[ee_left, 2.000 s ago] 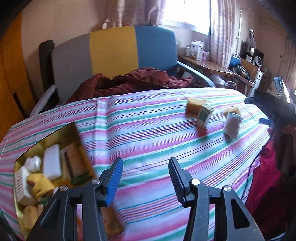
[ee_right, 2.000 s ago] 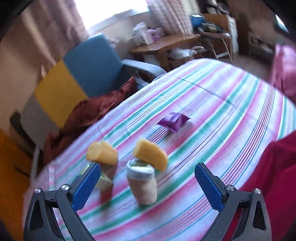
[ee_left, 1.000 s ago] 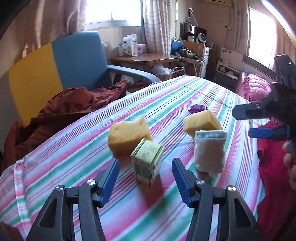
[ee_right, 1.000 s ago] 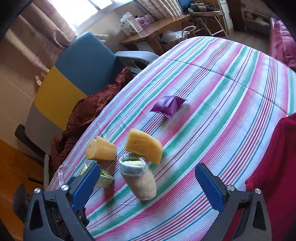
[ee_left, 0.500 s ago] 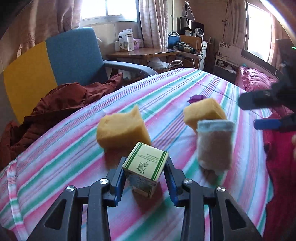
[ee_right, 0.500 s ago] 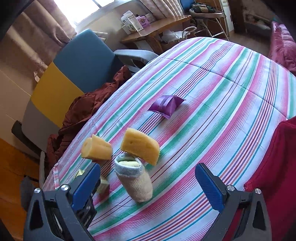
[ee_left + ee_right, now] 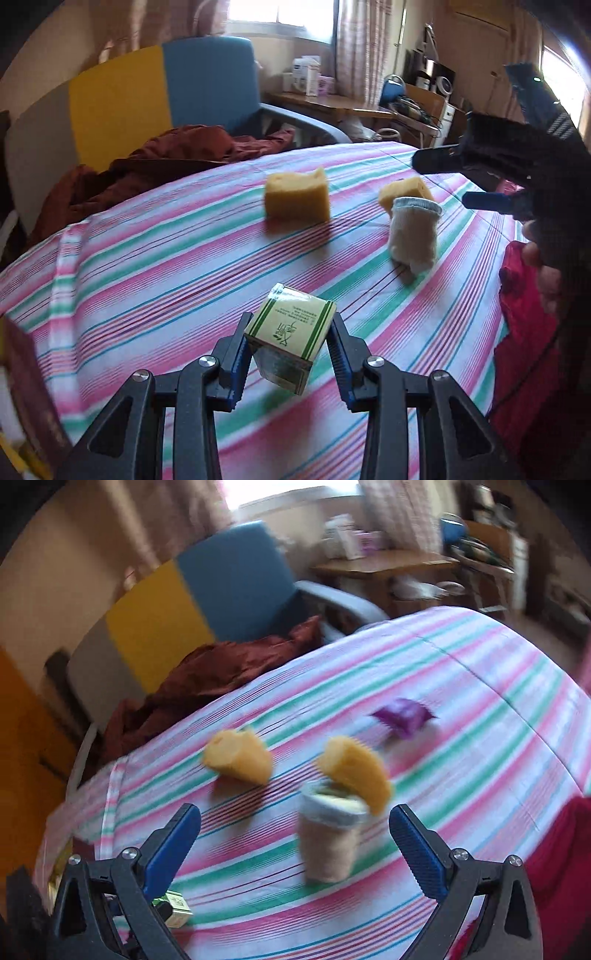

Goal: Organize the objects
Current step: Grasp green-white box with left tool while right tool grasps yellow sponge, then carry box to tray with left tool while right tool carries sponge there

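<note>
My left gripper is shut on a small green-and-cream carton, lifted clear of the striped tablecloth. Beyond it lie a yellow sponge, a second yellow sponge and a rolled white sock. In the right wrist view my right gripper stands wide open above the sock, which has one sponge leaning on its top. The other sponge and a purple pouch lie farther back. The carton shows at the lower left.
A yellow, blue and grey armchair with a dark red cloth stands behind the table. A red garment hangs at the right edge. A person's hand holds the right gripper. A desk with boxes lies beyond.
My left gripper closed on the carton, lifted it and drew it back from the sponges and sock. The right gripper rolled and shifted, staying open over the sock.
</note>
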